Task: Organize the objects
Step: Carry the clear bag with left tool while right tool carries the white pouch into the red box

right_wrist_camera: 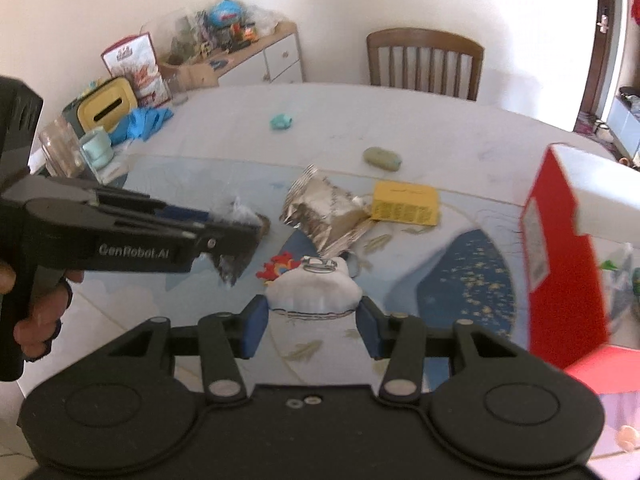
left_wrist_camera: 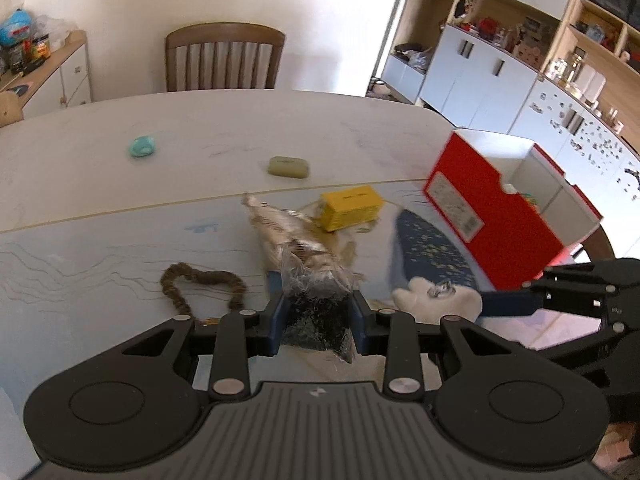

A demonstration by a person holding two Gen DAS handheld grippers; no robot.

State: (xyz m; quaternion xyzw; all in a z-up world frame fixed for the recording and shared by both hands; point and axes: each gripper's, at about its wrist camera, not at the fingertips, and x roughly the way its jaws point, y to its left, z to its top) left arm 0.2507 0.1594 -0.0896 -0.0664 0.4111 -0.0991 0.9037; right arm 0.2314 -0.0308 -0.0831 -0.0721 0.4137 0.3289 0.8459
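The left tool (left_wrist_camera: pixel 318 314) grips a dark crinkled plastic packet (left_wrist_camera: pixel 316 300); the right tool (right_wrist_camera: pixel 312 316) grips a white plush toy (right_wrist_camera: pixel 312 290), lower centre. Either may slip loose short of the red box (left_wrist_camera: pixel 496 216), right of frame.

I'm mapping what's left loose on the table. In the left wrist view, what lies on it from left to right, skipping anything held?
Teal object → brown beaded loop → olive soap-like bar → yellow box → red box.
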